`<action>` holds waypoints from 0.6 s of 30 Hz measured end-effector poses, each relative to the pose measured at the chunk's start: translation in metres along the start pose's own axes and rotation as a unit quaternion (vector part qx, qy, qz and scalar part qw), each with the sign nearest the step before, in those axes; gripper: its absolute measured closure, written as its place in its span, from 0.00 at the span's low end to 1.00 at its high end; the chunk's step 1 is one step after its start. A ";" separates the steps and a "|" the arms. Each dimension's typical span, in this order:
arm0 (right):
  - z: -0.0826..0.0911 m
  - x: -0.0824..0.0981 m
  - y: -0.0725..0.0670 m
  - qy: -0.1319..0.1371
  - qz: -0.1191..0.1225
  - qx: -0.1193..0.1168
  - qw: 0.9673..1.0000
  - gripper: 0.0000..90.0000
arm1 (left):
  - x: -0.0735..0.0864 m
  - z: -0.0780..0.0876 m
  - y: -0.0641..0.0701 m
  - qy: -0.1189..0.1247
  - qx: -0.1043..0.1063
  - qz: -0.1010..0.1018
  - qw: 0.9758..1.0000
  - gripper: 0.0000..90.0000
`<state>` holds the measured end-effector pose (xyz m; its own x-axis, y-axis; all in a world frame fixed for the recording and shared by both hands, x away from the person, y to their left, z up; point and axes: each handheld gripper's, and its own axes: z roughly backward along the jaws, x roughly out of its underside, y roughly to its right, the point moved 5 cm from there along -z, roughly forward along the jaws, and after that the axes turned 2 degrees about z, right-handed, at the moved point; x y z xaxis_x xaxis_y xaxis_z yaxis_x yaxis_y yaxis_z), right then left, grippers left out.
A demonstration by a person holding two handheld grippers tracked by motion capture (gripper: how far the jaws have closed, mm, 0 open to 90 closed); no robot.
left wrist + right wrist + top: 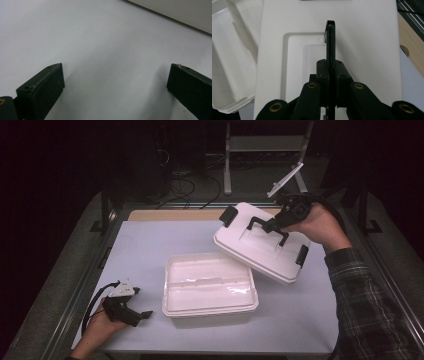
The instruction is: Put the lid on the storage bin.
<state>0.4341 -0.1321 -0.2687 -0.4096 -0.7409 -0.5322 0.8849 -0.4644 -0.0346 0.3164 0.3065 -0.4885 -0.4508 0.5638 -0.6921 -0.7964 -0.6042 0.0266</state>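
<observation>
The right claw is clamped on the thin black handle of a white rectangular plastic lid, its two jaws pressed flat against either side of the handle bar, as the right gripper view shows. The lid hangs from this claw in the air, tilted, with its lower edge toward the open white rectangular plastic container and its higher edge toward the far side of the desk. Black latch clips sit at the lid's short ends, one beyond the claw and one on the near side of it. The container stands on the pale desk surface below and to the left of the right claw, its inside bare and shiny, and the lid's low corner overlaps its far right corner in the high view without clearly touching it. In the right gripper view the container's rim appears to the left of the jaws, under the lid. The left claw rests low on the desk, well apart from the lid and just left of the container, its jaws spread wide with only bare desk surface between them in the left gripper view; the container's wall lies ahead of it, to the right.
</observation>
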 end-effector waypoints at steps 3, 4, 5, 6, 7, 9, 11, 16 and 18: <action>-0.004 -0.008 -0.011 0.000 0.016 -0.012 1.000 0.94 | 0.000 0.000 0.000 -0.001 0.000 0.000 1.000 0.00; -0.005 -0.010 -0.015 0.002 0.023 -0.014 1.000 0.94 | 0.000 0.000 0.000 -0.001 0.000 0.000 1.000 0.00; -0.006 -0.013 -0.018 0.003 0.028 -0.016 0.999 0.94 | 0.000 0.000 0.000 -0.001 0.000 0.000 1.000 0.00; -0.008 -0.016 -0.022 0.005 0.034 -0.018 0.999 0.94 | 0.000 0.000 0.000 0.000 0.000 0.000 1.000 0.00; -0.009 -0.019 -0.025 0.007 0.041 -0.022 0.999 0.94 | 0.000 0.000 0.000 0.000 0.000 0.000 1.000 0.00; -0.012 -0.024 -0.032 0.007 0.051 -0.029 0.998 0.94 | 0.000 0.000 0.000 -0.001 0.000 0.000 1.000 0.00; -0.016 -0.029 -0.040 0.006 0.064 -0.037 0.997 0.94 | 0.000 0.000 0.000 -0.001 0.000 0.000 1.000 0.00; -0.025 -0.042 -0.060 0.004 0.097 -0.062 0.993 0.94 | 0.000 0.000 0.000 -0.001 0.000 0.000 1.000 0.00; -0.030 -0.046 -0.068 0.000 0.109 -0.069 0.992 0.94 | 0.000 0.000 0.000 -0.001 0.000 0.000 1.000 0.00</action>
<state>0.3997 -0.0521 -0.2669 -0.2058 -0.8159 -0.5403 0.9742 -0.2231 -0.0343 0.3164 0.3066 -0.4884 -0.4508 0.5653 -0.6908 -0.7969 -0.6035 0.0261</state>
